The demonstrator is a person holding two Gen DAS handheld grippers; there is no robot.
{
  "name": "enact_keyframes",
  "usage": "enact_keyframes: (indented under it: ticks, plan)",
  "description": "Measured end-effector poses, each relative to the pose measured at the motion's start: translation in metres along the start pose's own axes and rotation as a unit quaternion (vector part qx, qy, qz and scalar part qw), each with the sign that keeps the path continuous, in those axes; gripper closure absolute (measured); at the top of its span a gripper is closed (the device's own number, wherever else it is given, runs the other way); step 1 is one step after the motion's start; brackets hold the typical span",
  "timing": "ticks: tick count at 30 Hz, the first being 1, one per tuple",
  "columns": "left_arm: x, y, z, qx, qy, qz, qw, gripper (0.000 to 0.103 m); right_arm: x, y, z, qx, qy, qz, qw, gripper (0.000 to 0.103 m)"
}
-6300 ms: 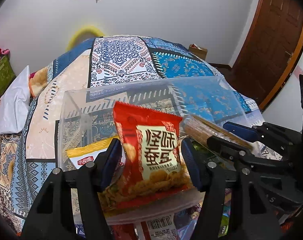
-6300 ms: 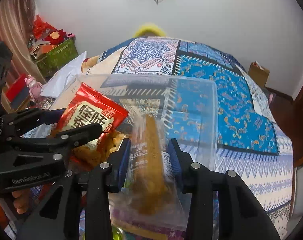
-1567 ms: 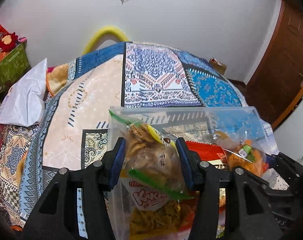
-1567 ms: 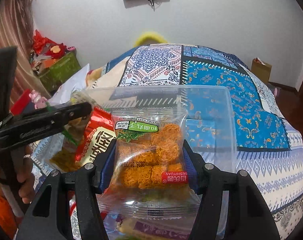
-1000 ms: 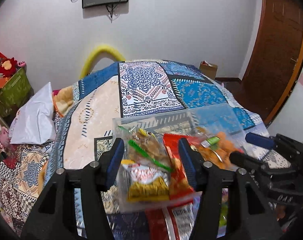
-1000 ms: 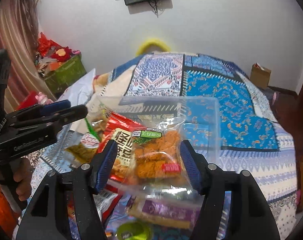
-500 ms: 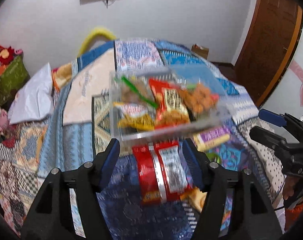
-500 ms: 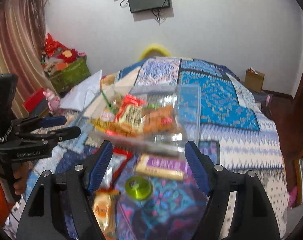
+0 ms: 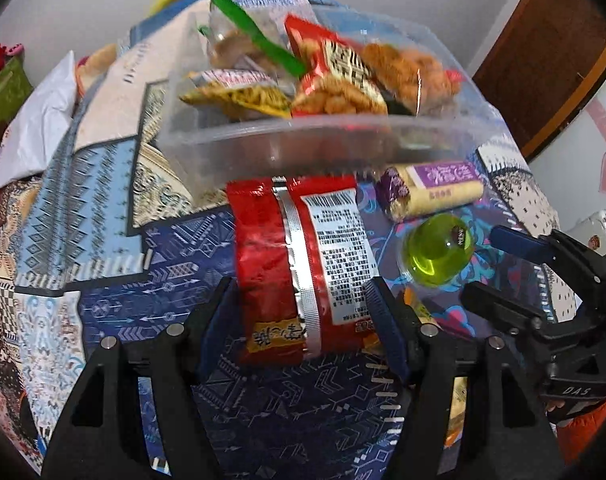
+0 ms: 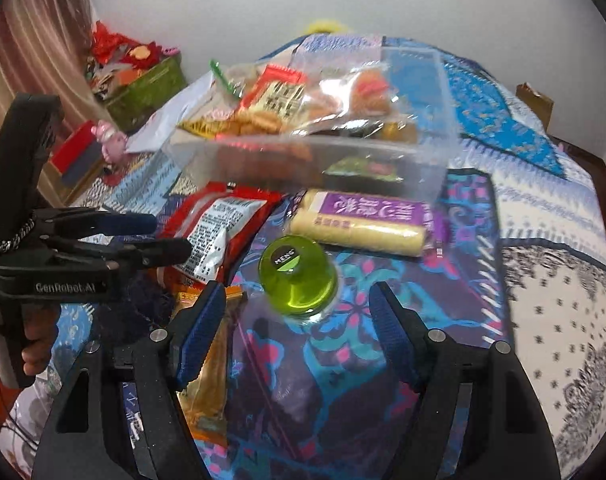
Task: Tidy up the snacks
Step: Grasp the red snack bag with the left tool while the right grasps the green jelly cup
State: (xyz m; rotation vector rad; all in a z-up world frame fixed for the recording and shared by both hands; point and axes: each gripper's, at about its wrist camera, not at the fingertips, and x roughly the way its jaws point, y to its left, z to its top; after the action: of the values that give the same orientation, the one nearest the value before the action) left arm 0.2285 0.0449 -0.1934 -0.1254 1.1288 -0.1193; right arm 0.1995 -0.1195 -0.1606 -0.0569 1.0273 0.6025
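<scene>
Over red packet (image 9: 303, 272): left gripper (image 9: 303, 332) spread | right gripper (image 10: 299, 336) spread, near jelly cup (image 10: 299, 280)

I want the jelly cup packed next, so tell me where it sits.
The jelly cup lies on the quilt just ahead of the open right claw, near the purple bar, right of the red bag.

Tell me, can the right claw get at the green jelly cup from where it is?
Probably yes. The right claw is open, the green jelly cup sits just ahead between its fingers, and nothing covers it.
</scene>
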Motion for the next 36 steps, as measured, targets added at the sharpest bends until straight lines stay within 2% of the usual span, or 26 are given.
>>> enact_keyframes:
  ticks: [5, 11, 14, 18, 21, 25, 27, 29, 30, 36]
  plan:
    - [0.01, -0.001, 0.007, -0.008, 0.0, -0.006, 1.0, 0.033, 0.019, -0.001, 0.004, 0.002, 0.018, 0.0, 1.0, 0.054]
    - [0.022, -0.006, 0.012, -0.005, 0.003, -0.006, 1.0, 0.025, 0.029, -0.001, 0.007, 0.011, 0.019, 0.011, 1.0, 0.055]
    - [0.03, -0.001, 0.015, -0.023, 0.005, -0.016, 0.9996, 0.015, 0.031, -0.003, 0.008, 0.017, 0.018, 0.018, 1.0, 0.055]
    - [0.036, 0.0, 0.019, -0.035, 0.001, -0.017, 0.9993, 0.011, 0.029, -0.008, 0.007, 0.021, 0.015, 0.021, 0.999, 0.056]
    - [0.039, -0.006, 0.021, -0.019, 0.0, -0.007, 0.9998, 0.011, 0.023, -0.011, 0.003, 0.02, 0.012, 0.015, 1.0, 0.056]
    - [0.047, -0.02, 0.019, 0.021, -0.007, 0.032, 0.9993, 0.014, 0.011, -0.018, -0.003, 0.028, 0.009, 0.01, 1.0, 0.056]
    - [0.043, -0.024, 0.016, 0.032, -0.017, 0.027, 0.999, 0.025, 0.004, -0.023, -0.005, 0.033, 0.005, 0.006, 0.999, 0.056]
    - [0.038, -0.024, 0.012, 0.035, -0.021, 0.018, 0.999, 0.031, -0.003, -0.028, -0.008, 0.037, 0.0, 0.0, 0.999, 0.057]
    - [0.036, -0.022, 0.01, 0.034, -0.022, 0.014, 0.9991, 0.033, -0.007, -0.03, -0.009, 0.037, -0.003, -0.005, 0.999, 0.06]
    - [0.013, -0.003, -0.008, 0.015, -0.027, 0.013, 0.9994, 0.033, -0.015, -0.039, -0.013, 0.053, -0.013, -0.007, 0.998, 0.06]
